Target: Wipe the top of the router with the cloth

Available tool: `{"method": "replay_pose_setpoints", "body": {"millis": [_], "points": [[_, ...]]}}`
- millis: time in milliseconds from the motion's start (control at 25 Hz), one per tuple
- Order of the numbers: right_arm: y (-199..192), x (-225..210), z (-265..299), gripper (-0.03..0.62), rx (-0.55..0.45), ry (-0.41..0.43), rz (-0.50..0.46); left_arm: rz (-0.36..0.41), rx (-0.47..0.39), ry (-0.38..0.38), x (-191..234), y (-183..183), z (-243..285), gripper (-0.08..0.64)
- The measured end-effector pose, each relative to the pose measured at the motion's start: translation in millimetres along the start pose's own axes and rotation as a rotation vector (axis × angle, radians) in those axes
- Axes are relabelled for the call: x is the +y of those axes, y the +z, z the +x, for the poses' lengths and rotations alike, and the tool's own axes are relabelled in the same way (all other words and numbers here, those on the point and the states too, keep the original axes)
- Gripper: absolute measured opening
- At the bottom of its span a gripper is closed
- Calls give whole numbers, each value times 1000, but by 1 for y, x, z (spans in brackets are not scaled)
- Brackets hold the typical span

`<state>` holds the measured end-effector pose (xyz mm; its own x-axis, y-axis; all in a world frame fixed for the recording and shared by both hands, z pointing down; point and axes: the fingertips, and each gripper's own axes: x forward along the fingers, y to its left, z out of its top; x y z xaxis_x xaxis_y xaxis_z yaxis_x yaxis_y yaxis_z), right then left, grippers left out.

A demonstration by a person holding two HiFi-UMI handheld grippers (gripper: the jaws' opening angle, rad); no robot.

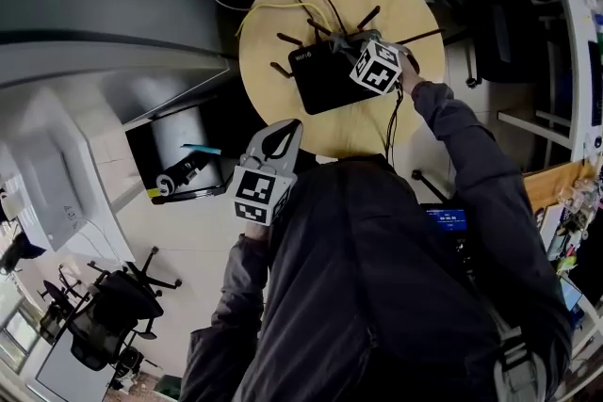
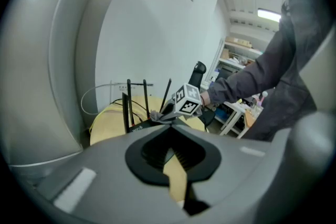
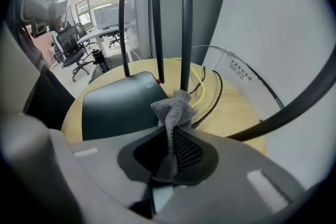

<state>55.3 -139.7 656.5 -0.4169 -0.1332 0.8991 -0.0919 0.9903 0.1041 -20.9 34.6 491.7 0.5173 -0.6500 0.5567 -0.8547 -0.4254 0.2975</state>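
Router (image 1: 325,80) lies flat on the round wooden bench (image 1: 283,99) at your 12 o'clock, its dark top bare and its antennas (image 3: 157,29) standing along the far edge. Your right gripper (image 3: 169,131) is clamped on the grey cloth (image 3: 176,105) — the bunched end sticks out past the jaws and sits at the router's far right corner, just beside the base of an antenna, with the yellow and black cables (image 3: 202,86) at its 2 o'clock. Whether the cloth actually presses on the lid or hangs just above it, the views do not settle.

Your left gripper (image 2: 170,131) has its jaws together with nothing between them, and it is held off the bench at the router's 7 o'clock, close to your body.

I'd judge you to be at the start of a wiping pass, with most of the top not yet covered. The next move calls for lowering the cloth flat onto the lid and drawing it toward 8 o'clock across the open surface — keep clear of the antennas and cables, and keep the grip firm so the cloth does not slip out.
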Motion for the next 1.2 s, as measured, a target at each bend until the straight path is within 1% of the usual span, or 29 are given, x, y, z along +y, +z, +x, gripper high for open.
{"method": "replay_pose_setpoints", "body": {"millis": [160, 320, 440, 680, 960, 1120, 1200], "points": [[-1, 3, 3, 29, 5, 11, -14, -11, -5, 13, 0, 3, 5, 0], [-7, 13, 0, 29, 26, 42, -15, 1, -5, 2, -5, 6, 10, 0], [-14, 28, -6, 28, 27, 69, 4, 10, -5, -14, -8, 7, 13, 0], [-30, 65, -18, 29, 0, 95, 52, 24, -4, -42, -13, 8, 19, 0], [-42, 102, -28, 29, -4, 128, 34, 37, 7, -61, -13, 9, 21, 0], [-44, 104, -30, 29, 7, 164, -1, 37, 4, -56, -14, 11, 21, 0], [-42, 84, -31, 29, -7, 121, 7, 34, -2, -46, -14, 12, 20, 0]]}}
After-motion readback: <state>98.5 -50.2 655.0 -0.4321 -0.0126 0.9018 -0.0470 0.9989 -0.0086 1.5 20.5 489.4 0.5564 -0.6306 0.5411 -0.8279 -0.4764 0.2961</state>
